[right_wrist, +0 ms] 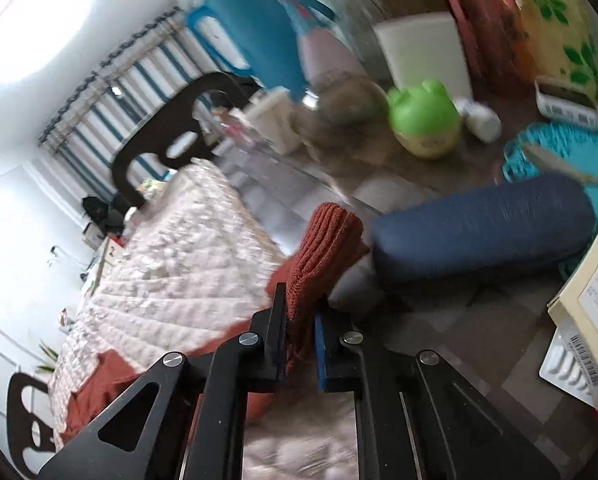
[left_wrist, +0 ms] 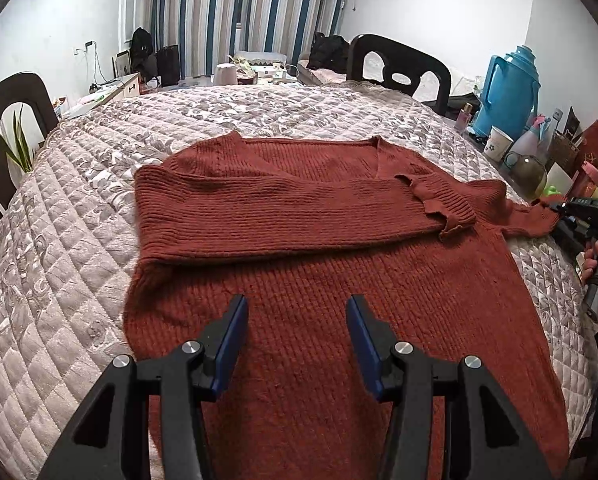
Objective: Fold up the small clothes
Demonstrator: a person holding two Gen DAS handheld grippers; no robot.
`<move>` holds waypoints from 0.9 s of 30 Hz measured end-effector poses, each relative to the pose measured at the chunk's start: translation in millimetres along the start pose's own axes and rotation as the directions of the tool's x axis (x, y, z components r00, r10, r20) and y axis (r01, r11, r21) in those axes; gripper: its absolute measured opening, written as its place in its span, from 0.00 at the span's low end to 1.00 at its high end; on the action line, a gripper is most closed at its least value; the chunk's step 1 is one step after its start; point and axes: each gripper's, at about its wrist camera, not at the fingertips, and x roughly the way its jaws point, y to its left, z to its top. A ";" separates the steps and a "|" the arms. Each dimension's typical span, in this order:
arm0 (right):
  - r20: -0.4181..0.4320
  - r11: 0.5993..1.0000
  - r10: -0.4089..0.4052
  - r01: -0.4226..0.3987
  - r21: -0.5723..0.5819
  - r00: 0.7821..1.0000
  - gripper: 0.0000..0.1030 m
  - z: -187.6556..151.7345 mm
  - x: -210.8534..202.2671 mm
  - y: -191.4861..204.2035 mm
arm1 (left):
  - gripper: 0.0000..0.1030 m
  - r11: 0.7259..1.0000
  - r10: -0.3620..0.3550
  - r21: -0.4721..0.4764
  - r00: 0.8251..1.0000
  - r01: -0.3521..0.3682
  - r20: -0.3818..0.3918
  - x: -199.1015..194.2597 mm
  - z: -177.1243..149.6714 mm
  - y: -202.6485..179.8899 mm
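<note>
Rust-red ribbed knit sweater [left_wrist: 331, 280] spread flat on quilted grey-white floral cover [left_wrist: 59, 280] over the bench, roughly centred, hem nearest the left wrist camera, V-neck toward the far striped curtains. Long axis near-to-far in the left wrist view. One sleeve [left_wrist: 283, 208] already folded crosswise over the chest, cuff ending near the neck's right side. Other sleeve [left_wrist: 519, 216] not yet folded: stretched out sideways past the body's right edge toward the cluttered end of the bench by the blue plastic thermos jug [left_wrist: 507, 88].

Left tool [left_wrist: 297, 336] spread wide, empty, hovering over the lower body panel; contact with the knit not clear.

Right tool [right_wrist: 301, 320] pressed together on the ribbed cuff [right_wrist: 331, 236], fabric pinched between the fingers, cuff end standing up past the tips. Right wrist view motion-blurred, so depth of bite probably shallow-to-medium, hard to confirm.

Progress estimate: early-middle. Done: laying out, first sleeve in. Left: second sleeve across the chest, then folding the body, likely hem up toward neck.
</note>
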 end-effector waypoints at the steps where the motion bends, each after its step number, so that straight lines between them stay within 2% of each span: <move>1: 0.009 1.000 0.022 -0.022 -0.019 1.000 0.10 1.1 -4.9 7.8 | 0.52 1.000 -0.001 -0.005 1.000 0.001 0.003 -1.4 -0.2 2.0; 6: 0.018 0.969 0.154 -0.147 -0.197 0.988 0.10 -6.2 -35.7 83.4 | 0.52 1.000 -0.008 -0.030 1.000 0.009 0.017 -8.3 -1.2 10.8; 9: -0.024 0.921 0.235 -0.230 -0.313 0.972 0.10 -21.3 -44.4 141.4 | 0.52 0.999 -0.015 -0.040 0.999 0.016 0.030 -15.9 -3.4 16.3; 14: -0.140 0.814 0.324 -0.351 -0.462 0.936 0.10 -62.2 -38.1 234.0 | 0.52 0.997 -0.004 -0.074 0.998 0.009 0.058 -32.6 -7.9 34.1; 19: -0.284 0.684 0.338 -0.442 -0.581 0.897 0.10 -127.4 -11.9 306.1 | 0.52 0.991 0.029 -0.133 0.996 -0.018 0.079 -48.0 -13.5 60.4; 20: -0.331 0.654 0.328 -0.465 -0.597 0.885 0.10 -148.7 -2.0 319.7 | 0.53 0.990 0.035 -0.142 0.996 -0.023 0.081 -49.6 -14.1 64.3; 22: -0.402 0.621 0.305 -0.500 -0.603 0.863 0.10 -178.4 12.7 331.4 | 0.54 0.986 0.047 -0.163 0.995 -0.033 0.084 -53.6 -16.3 73.3; 24: -0.510 0.576 0.253 -0.551 -0.604 0.822 0.11 -216.7 35.2 343.2 | 0.54 0.983 0.055 -0.179 0.995 -0.039 0.083 -56.0 -18.1 81.1; 27: -0.590 0.533 0.229 -0.607 -0.590 0.774 0.25 -247.7 46.6 344.5 | 0.54 0.980 0.056 -0.193 0.995 -0.039 0.080 -58.0 -19.0 90.2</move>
